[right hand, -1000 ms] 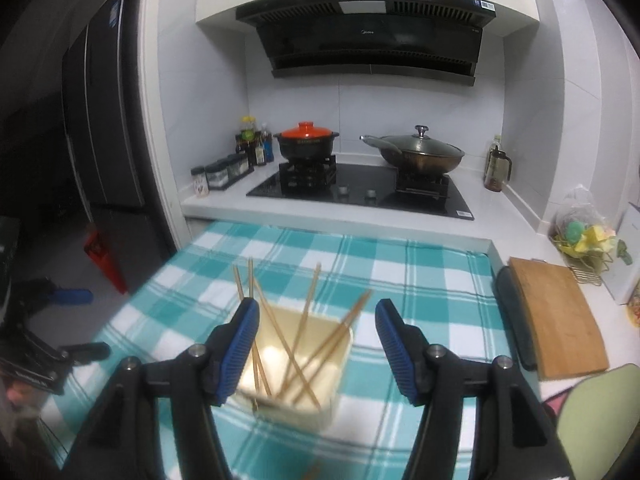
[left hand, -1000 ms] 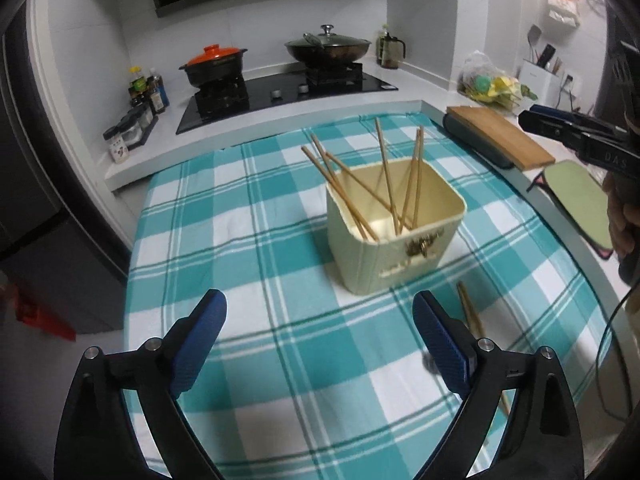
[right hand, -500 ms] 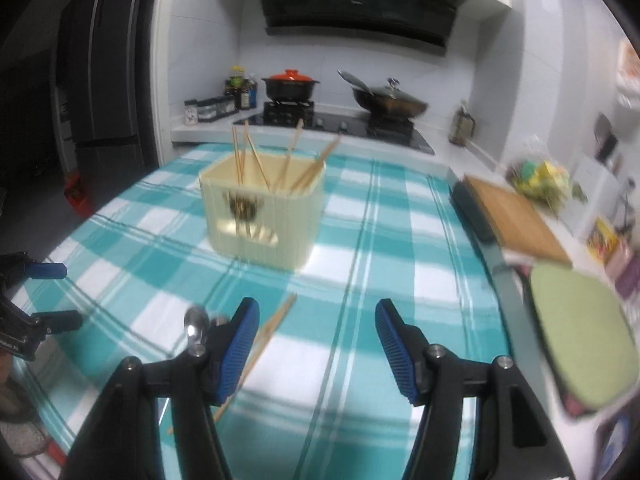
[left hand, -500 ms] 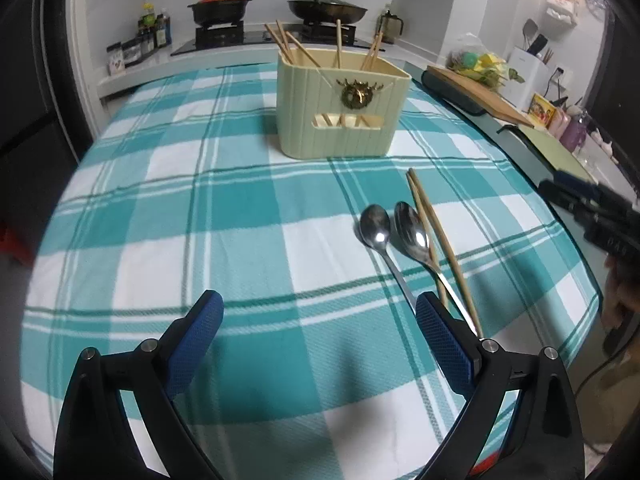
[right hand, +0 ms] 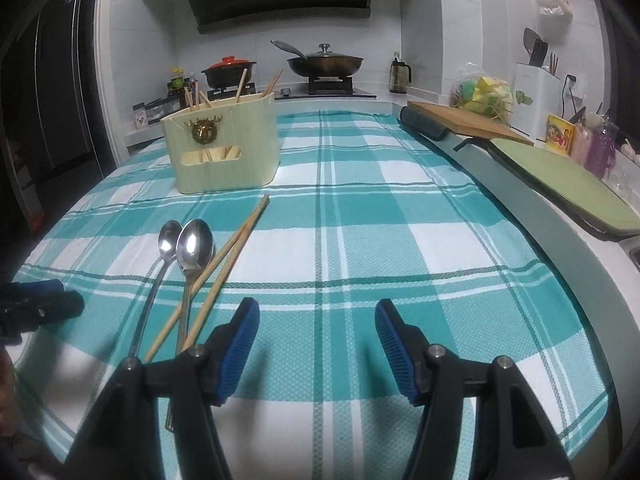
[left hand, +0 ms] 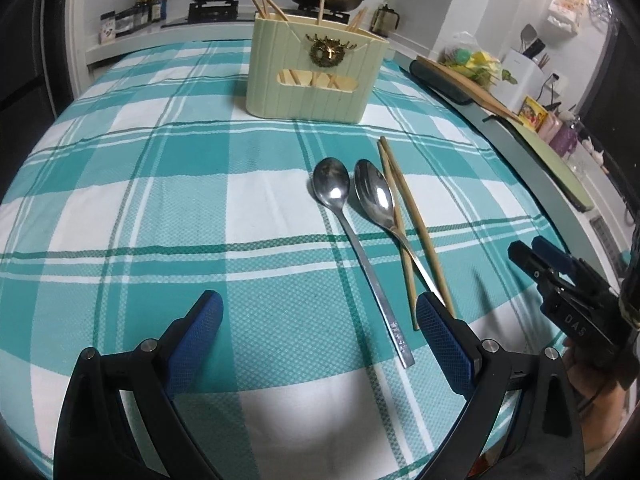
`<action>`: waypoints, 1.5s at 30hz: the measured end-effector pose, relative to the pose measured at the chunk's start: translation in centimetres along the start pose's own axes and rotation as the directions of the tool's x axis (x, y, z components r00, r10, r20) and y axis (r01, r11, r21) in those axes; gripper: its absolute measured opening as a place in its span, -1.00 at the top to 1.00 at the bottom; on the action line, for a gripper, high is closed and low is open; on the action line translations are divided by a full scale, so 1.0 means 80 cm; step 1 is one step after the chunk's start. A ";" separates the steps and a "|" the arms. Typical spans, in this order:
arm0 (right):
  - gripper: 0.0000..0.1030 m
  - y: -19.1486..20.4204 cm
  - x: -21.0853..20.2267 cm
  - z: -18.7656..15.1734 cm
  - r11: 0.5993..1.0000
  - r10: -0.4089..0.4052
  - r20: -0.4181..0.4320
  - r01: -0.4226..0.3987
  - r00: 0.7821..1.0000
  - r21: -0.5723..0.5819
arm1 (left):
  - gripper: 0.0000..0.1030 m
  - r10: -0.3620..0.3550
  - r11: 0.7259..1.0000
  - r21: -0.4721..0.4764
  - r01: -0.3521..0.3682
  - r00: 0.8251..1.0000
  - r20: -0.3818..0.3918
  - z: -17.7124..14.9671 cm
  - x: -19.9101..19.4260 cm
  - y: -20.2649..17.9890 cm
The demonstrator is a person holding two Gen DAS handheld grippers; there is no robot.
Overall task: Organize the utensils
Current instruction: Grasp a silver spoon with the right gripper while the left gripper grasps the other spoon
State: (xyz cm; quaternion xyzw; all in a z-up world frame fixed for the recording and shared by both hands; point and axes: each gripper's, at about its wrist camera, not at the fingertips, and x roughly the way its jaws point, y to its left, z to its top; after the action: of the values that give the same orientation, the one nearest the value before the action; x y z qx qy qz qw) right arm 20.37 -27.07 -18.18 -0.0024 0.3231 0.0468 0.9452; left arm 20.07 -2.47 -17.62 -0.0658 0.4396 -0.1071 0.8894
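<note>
A: Where do the utensils lie, taking the cream holder (left hand: 316, 76) as the mark?

B: The holder stands on the table (left hand: 160, 200), on its teal checked cloth, with several chopsticks leaning inside it. On the near side of the holder lie two spoons. The left spoon (left hand: 352, 240) and the right spoon (left hand: 384, 216) rest side by side, bowls toward the holder, handles running away from it. Just beside the right spoon lies a loose pair of chopsticks (left hand: 416, 224), and that spoon's handle crosses over one stick.

A: And the left hand-held gripper (left hand: 318, 334)?

B: It hovers over the cloth, further from the holder than the spoon bowls. Its jaws stand wide apart with nothing between them; the left spoon's handle end lies below the gap.

A: The right hand-held gripper (right hand: 318, 338)?

B: Also spread wide and holding nothing. It sits over bare cloth, to the right of the spoons and sticks as seen from the holder's front.

A: Behind the holder?

B: A stove with an orange-lidded pot (right hand: 229, 70) and a wok (right hand: 325, 63).
</note>
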 end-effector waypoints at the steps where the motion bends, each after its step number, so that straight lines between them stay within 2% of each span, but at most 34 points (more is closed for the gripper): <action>1: -0.20 0.001 0.002 0.000 1.000 0.003 -0.003 -0.003 1.000 -0.001 | -0.89 0.001 1.000 0.008 -0.001 1.000 -0.005 -0.001 0.003 -0.002; 4: -0.20 0.003 0.007 -0.003 1.000 0.026 -0.014 -0.026 1.000 0.001 | -0.89 0.009 0.999 0.053 -0.009 1.000 -0.007 0.007 0.015 -0.012; 7: -0.20 0.004 0.012 -0.007 0.999 0.047 -0.023 -0.046 0.999 0.015 | -0.89 0.047 0.994 0.104 -0.044 0.999 -0.022 0.022 0.035 -0.020; 12: -0.20 -0.002 0.012 -0.010 0.998 0.044 -0.020 -0.043 0.999 0.038 | -0.89 0.044 0.995 0.092 -0.040 0.998 -0.049 0.037 0.063 -0.022; 20: -0.20 0.001 0.013 -0.011 0.998 0.058 -0.026 -0.058 0.998 0.022 | -0.90 0.158 0.980 0.130 -0.150 0.986 -0.056 0.033 0.085 -0.024; 26: -0.20 0.018 0.033 0.012 0.993 0.112 -0.058 -0.113 0.992 -0.018 | -0.99 0.175 0.978 0.122 -0.168 0.983 -0.054 0.038 0.092 -0.019; 33: -0.18 0.038 0.096 0.056 0.982 0.178 -0.153 -0.186 0.972 -0.040 | -0.99 0.179 0.980 0.098 -0.174 0.983 -0.045 0.042 0.095 -0.011; 34: -0.15 0.043 0.105 0.061 0.979 0.192 -0.169 -0.201 0.967 -0.043 | -0.99 0.182 0.980 0.094 -0.177 0.982 -0.045 0.042 0.094 -0.009; 39: 0.36 0.059 0.143 0.072 0.965 0.233 -0.234 -0.254 0.944 -0.061 | -0.99 0.186 0.979 0.089 -0.181 0.982 -0.044 0.042 0.095 -0.009; 41: 0.47 0.066 0.154 0.072 0.961 0.239 -0.256 -0.266 0.937 -0.077 | -0.99 0.186 0.980 0.087 -0.181 0.982 -0.044 0.042 0.095 -0.008; 44: 0.81 0.072 0.154 0.072 0.967 0.162 -0.256 -0.205 0.953 -0.151 | -0.99 0.192 0.979 0.076 -0.188 0.981 -0.043 0.042 0.093 -0.004; 45: 0.82 0.069 0.154 0.072 0.972 0.143 -0.258 -0.186 0.955 -0.147 | -0.99 0.194 0.979 0.071 -0.191 0.980 -0.043 0.042 0.093 -0.003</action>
State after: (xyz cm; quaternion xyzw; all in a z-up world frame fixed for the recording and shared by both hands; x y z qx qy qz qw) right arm 33.07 -20.28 -20.97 -0.0616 0.4317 0.1522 0.8869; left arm 27.13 -4.44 -21.23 0.0091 0.4620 -0.0367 0.8861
